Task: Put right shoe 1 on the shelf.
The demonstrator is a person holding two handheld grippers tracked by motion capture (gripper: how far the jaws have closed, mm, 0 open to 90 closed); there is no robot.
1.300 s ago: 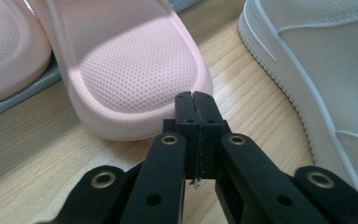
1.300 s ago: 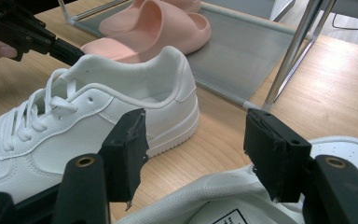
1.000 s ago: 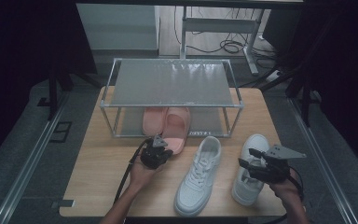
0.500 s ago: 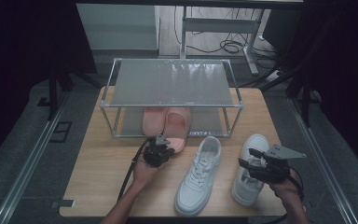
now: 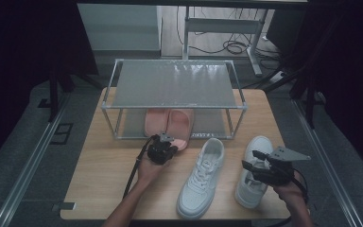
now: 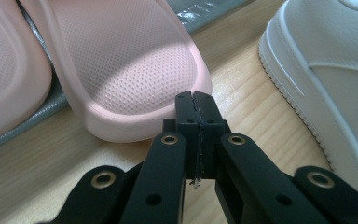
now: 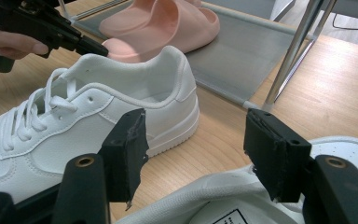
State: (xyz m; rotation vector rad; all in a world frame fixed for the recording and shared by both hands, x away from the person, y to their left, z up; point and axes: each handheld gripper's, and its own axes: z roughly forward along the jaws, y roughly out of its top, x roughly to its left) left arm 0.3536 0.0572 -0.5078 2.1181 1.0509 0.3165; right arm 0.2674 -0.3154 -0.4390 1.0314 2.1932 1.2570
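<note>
Two pink slippers (image 5: 157,120) lie on the lower shelf of a metal rack (image 5: 175,85). The right slipper (image 6: 130,70) sticks out past the shelf's front onto the table. My left gripper (image 5: 170,141) is shut with nothing in it, and its tips (image 6: 196,100) are at that slipper's near rim. Two white sneakers stand in front of the rack, the left sneaker (image 5: 202,177) laced and pointing towards me. My right gripper (image 5: 251,161) is open and hovers over the collar of the right sneaker (image 7: 242,200), with nothing between its pads (image 7: 130,140).
The wooden table (image 5: 108,175) has bare room left of the left hand. The rack's upright post (image 7: 289,56) stands just beyond the right gripper. Cables trail on the floor behind the table, and dark curtains hang at both sides.
My left gripper has edged slightly forward towards the pink slipper. The right gripper and the shoes have stayed where they were.
</note>
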